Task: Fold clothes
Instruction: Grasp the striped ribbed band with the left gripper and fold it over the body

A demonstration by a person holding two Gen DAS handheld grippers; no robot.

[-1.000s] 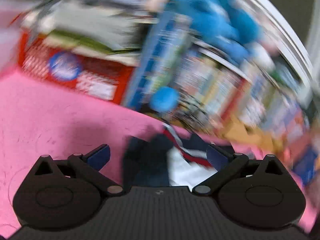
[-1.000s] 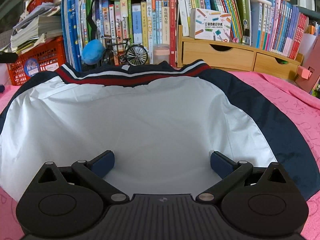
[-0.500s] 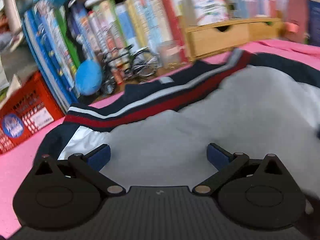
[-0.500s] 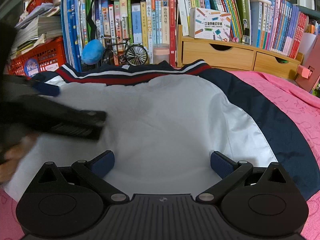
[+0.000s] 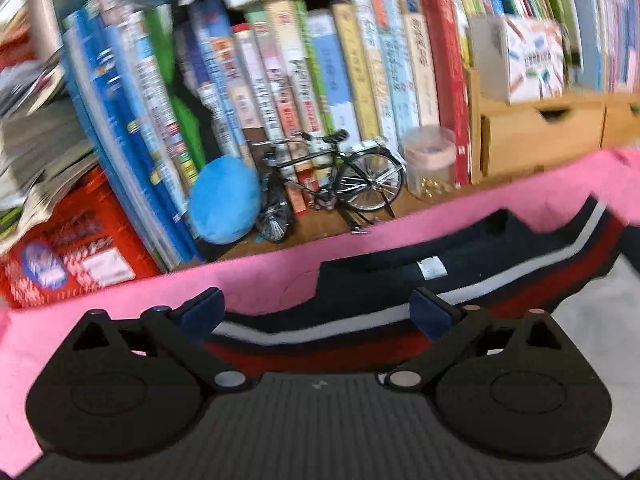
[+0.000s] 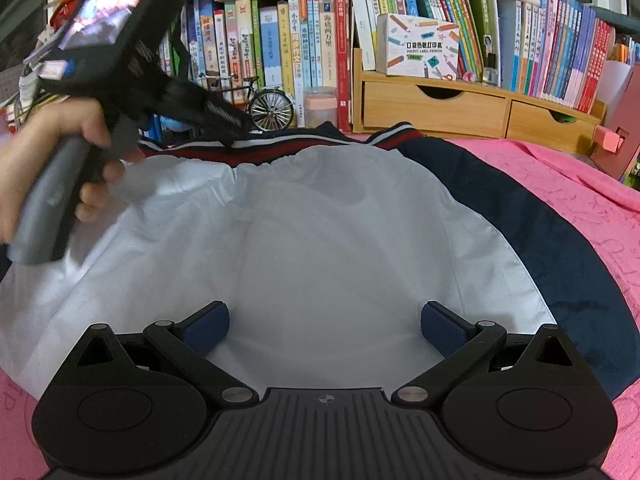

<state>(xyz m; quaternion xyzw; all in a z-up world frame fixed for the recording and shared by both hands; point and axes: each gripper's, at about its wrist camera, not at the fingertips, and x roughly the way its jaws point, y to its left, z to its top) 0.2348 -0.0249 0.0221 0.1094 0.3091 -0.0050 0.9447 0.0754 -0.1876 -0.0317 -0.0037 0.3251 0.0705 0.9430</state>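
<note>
- Pink cloth (image 6: 568, 184) covered the tabletop, and on it a jacket (image 6: 304, 240) lay spread flat, its white lining facing up and navy fabric showing along its right edge.
- The jacket's collar (image 5: 400, 312), striped navy, white and red, lay at the far side, near a row of books (image 6: 304, 40) and a wooden drawer unit (image 6: 436, 104).
- The left gripper (image 5: 316, 312) hovered over the collar with its fingers set wide apart and nothing between them; the blue pads (image 5: 202, 312) stood clear of the fabric.
- In the right wrist view, a person's hand (image 6: 52, 148) held the left gripper's handle above the jacket's left shoulder area.
- The right gripper (image 6: 324, 328) was positioned over the near part of the white lining, fingers likewise spread wide and empty.
- A model bicycle (image 5: 332, 176), a blue plush ball (image 5: 224, 200) and a clear jar (image 5: 430, 164) stood in front of the books.
- A red crate (image 5: 72, 256) sat at the far left.
</note>
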